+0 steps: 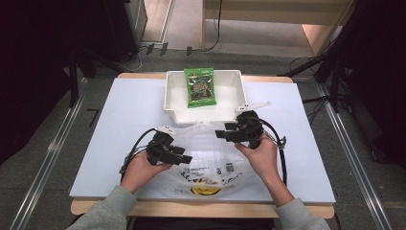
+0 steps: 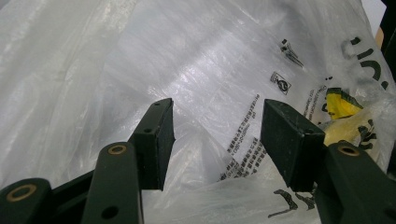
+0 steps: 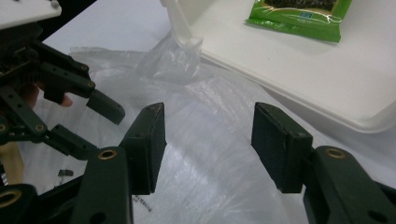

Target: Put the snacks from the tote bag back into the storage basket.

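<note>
A clear plastic bag (image 1: 207,160) with black print and a yellow logo lies flat on the white table top, near the front edge. My left gripper (image 1: 184,158) hovers over the bag's left side, its jaws open with only bag film (image 2: 205,84) behind them. My right gripper (image 1: 221,134) is over the bag's upper right part, pointing left, its jaws open above the film (image 3: 205,154) and nothing between them. A green snack packet (image 1: 199,86) lies in the white tray (image 1: 230,103) at the back; the packet (image 3: 299,14) and the tray (image 3: 299,70) also show in the right gripper view.
The white board (image 1: 124,124) covers a wooden table with bare room left and right of the bag. A bag handle (image 3: 173,58) bunches up against the tray's near corner. Cables trail from both grippers. Dark stands and floor rails flank the table.
</note>
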A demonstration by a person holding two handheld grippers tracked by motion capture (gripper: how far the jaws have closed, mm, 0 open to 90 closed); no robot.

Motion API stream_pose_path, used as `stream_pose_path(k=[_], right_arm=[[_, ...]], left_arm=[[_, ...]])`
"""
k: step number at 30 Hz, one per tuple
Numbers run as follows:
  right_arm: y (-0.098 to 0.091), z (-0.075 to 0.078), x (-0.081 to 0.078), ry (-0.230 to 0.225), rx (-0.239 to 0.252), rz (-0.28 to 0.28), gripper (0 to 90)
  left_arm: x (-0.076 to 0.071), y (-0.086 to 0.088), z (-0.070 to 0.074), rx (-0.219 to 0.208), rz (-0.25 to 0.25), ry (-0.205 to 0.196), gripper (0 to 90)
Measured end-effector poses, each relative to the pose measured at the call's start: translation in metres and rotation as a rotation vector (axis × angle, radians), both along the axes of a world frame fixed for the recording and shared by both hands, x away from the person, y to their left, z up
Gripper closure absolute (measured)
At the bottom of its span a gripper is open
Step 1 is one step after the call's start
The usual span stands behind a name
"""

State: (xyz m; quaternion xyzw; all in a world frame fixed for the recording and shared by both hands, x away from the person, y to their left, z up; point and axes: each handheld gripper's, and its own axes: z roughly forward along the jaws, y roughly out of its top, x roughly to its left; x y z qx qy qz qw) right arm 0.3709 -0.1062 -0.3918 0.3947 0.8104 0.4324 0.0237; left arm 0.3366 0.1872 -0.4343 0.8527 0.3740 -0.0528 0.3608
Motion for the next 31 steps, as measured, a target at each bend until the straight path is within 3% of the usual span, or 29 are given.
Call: stream_pose_path(k=[17, 20, 23, 31], right_arm=[[-0.008, -0.015, -0.022, 0.002, -0.007, 0.027, 45.0], [-0.008, -0.018, -0.023, 0.011, -0.011, 0.031, 44.8], [-0.007, -0.02, -0.023, 0.013, -0.015, 0.039, 44.5], [-0.011, -0.018, -0.02, 0.029, 0.016, 0.041, 40.1]], left_arm=[[0.0, 0.002, 0.002, 0.004, -0.001, -0.008, 44.9], [0.0, 0.002, 0.003, 0.0, -0.004, -0.009, 44.8], [0.0, 0.002, 0.004, -0.005, 0.011, 0.017, 44.2], [-0.003, 0.005, 0.014, -0.008, 0.027, 0.006, 41.2]])
